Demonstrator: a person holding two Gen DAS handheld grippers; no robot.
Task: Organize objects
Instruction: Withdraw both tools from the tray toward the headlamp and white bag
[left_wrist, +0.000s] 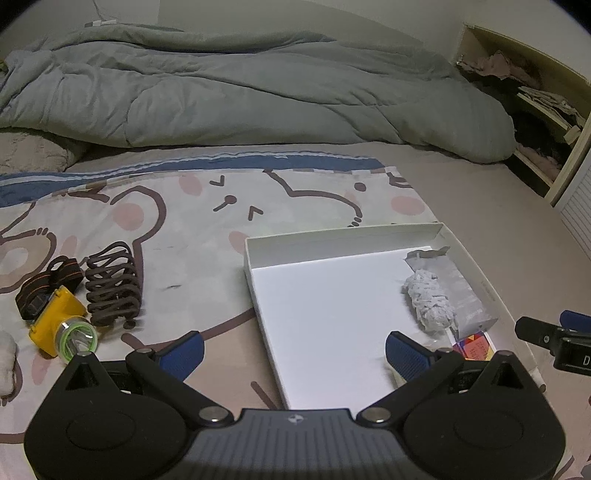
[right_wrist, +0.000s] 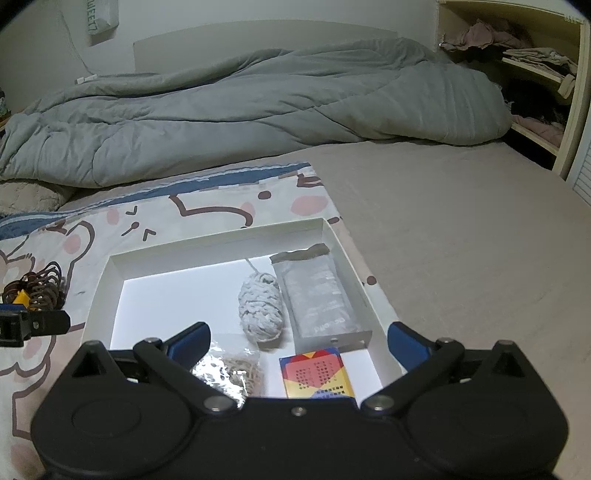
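Note:
A shallow white box (left_wrist: 334, 234) (right_wrist: 218, 238) lies on the bed. Inside it are a white yarn bundle (left_wrist: 430, 301) (right_wrist: 260, 308), a grey foil packet (left_wrist: 456, 291) (right_wrist: 319, 297), a colourful card box (left_wrist: 474, 345) (right_wrist: 316, 374) and a clear bag of rubber bands (right_wrist: 236, 371). My left gripper (left_wrist: 293, 352) is open and empty over the box's near left edge. My right gripper (right_wrist: 299, 341) is open and empty above the bag and card box. On the blanket to the left lie a brown coiled clip (left_wrist: 112, 284) (right_wrist: 42, 286), a yellow headlamp (left_wrist: 61, 325) and its dark strap (left_wrist: 46, 286).
A cartoon-print blanket (left_wrist: 207, 206) (right_wrist: 155, 218) covers the bed's near left. A bunched grey duvet (left_wrist: 240, 88) (right_wrist: 240, 99) lies across the back. An open shelf with clothes (left_wrist: 535, 92) (right_wrist: 532, 62) stands at the right. Beige sheet (right_wrist: 461, 240) extends to the right.

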